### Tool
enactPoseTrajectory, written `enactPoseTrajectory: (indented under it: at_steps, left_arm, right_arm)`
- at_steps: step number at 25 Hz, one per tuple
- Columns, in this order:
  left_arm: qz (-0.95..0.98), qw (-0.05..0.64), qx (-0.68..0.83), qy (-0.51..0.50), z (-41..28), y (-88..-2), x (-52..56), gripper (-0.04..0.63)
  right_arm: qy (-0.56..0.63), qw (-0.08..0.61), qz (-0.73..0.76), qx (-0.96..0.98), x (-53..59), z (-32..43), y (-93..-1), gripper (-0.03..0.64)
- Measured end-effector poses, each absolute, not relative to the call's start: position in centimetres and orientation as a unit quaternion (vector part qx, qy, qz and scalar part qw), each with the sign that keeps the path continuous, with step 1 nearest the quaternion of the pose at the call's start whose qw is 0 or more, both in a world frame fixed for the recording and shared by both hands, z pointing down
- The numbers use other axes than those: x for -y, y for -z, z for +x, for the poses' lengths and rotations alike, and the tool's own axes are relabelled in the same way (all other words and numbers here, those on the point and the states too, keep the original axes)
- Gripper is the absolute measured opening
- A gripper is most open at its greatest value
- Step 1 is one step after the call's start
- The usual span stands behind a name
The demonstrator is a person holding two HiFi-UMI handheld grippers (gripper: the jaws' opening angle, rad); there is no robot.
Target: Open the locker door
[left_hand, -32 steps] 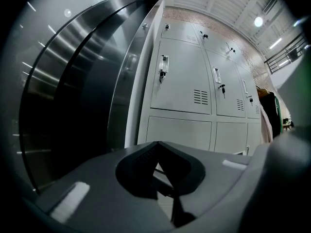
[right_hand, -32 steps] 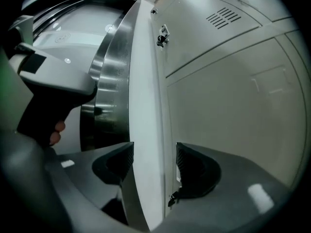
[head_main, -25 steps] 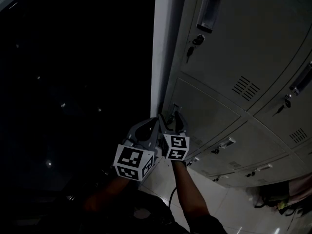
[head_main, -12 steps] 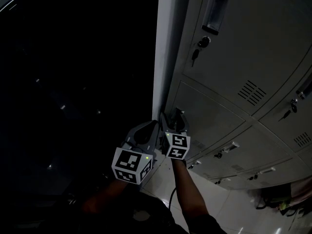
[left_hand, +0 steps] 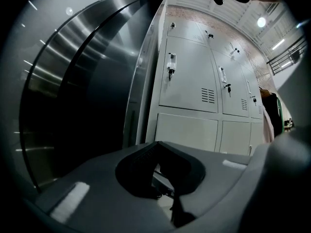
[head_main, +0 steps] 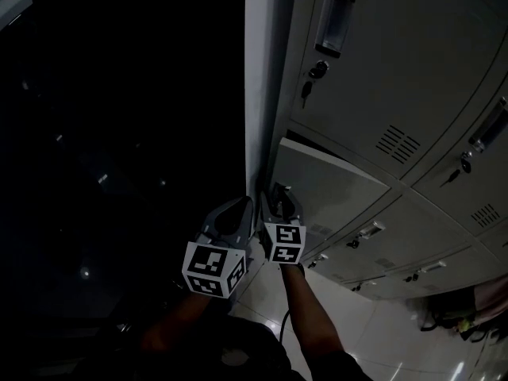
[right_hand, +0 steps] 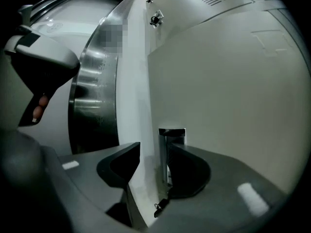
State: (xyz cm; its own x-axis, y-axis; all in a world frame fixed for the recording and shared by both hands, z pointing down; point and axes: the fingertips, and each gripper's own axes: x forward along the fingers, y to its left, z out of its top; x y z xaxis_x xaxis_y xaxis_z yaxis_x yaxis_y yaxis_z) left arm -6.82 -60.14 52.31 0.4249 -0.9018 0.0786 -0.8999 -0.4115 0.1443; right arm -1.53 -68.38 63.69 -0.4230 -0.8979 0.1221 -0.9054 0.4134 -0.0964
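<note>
The lower-left grey locker door [head_main: 337, 185] stands slightly ajar, with a dark gap along its top edge. Its chrome handle [right_hand: 171, 144] sits at the door's left edge, and a small key [right_hand: 162, 205] hangs below it. My right gripper [head_main: 281, 195] is at that handle. Its jaws are closing, one against the door's white edge and the other pressed to the handle [head_main: 279, 189]. My left gripper [head_main: 240, 209] hangs just left of it, shut and holding nothing, and points along the locker bank [left_hand: 187, 81].
Above is a shut locker with a handle [head_main: 332, 21] and key [head_main: 312, 74]. More shut lockers run to the right [head_main: 444, 189]. A dark curved steel wall [head_main: 119, 133] fills the left. A pale tiled floor [head_main: 373, 332] lies below.
The door's top edge has swung out from the locker frame, showing a dark gap. The right gripper's jaws have narrowed at the handle. The left gripper has barely moved.
</note>
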Motion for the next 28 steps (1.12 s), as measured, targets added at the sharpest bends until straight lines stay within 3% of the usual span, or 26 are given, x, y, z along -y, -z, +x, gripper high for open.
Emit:
enactPoseTrajectory:
  at_steps: [28]
  left_arm:
    - [0.817,0.134,0.561,0.011,-3.9,-51.8,47.6,0.006]
  right_arm:
    - [-0.082,0.095,0.502,0.856,51.5,1.1,-64.0,0.109]
